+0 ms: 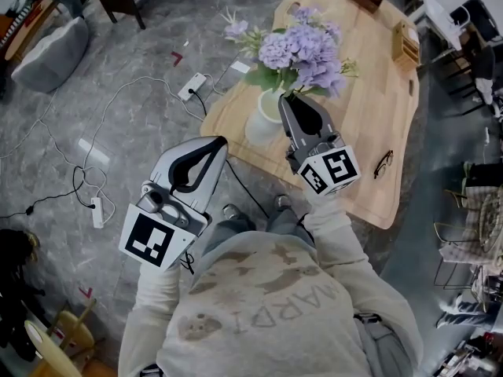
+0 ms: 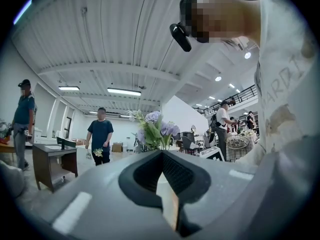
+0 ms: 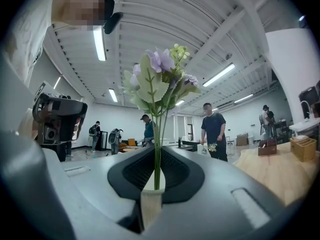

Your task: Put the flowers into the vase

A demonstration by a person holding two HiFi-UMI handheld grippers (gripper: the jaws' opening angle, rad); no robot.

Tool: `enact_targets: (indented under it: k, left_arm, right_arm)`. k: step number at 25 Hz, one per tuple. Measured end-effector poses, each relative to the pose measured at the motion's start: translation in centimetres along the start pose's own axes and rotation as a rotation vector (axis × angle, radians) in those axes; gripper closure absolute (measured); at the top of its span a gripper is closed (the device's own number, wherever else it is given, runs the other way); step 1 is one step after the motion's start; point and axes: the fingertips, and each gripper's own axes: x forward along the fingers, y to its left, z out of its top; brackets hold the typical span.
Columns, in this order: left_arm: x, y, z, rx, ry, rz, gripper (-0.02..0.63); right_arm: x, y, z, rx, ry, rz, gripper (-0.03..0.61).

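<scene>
Beside vase [image 1: 261, 122], right hand-held gripper [image 3: 158, 156] pinching stem [image 3: 159, 129]

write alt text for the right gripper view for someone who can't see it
The right gripper has its grey jaws closed around the green stems of a purple flower sprig, which rises upright against a white ceiling with strip lights. People stand far behind; a wooden table shows at right.

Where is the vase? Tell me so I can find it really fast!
Look at the big wooden table. Near its left edge, just at the tip of the right gripper, stands the vase. It is the only white, rounded thing there, with purple flowers sticking out of its top.
</scene>
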Motion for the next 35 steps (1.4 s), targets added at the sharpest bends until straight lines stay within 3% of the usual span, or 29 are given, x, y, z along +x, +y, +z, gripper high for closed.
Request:
enact_targets:
  k: [12,19,26,31,35]
  left_arm:
    - [0.5,0.1,-0.2,-0.001,0.006,-0.009,0.614]
    - [0.9,-0.5,-0.4,-0.005,0.005,-0.023,0.614]
    - [1.2,-0.5,-0.5,-0.009,0.006,-0.022,0.614]
    - [1.2,-0.6,-0.6,-0.01,0.004,-0.022,0.614]
    - [1.0,-0.6,-0.6,-0.016,0.001,-0.014,0.614]
  right_arm:
    - [-0.7,0.8,-1.8,-0.058,0.124,0.013,0.494]
    - [-1.7,0.6,-2.2,0.002,0.175,-0.005,0.442]
    - [-2.2,0.6,-2.3,-0.011,0.259,0.01,0.387]
    - [-1.6,0.7,-2.3,0.055,0.311,0.04,0.342]
    - [-1.5,1.0,-2.4,0.018,0.336,0.047,0.338]
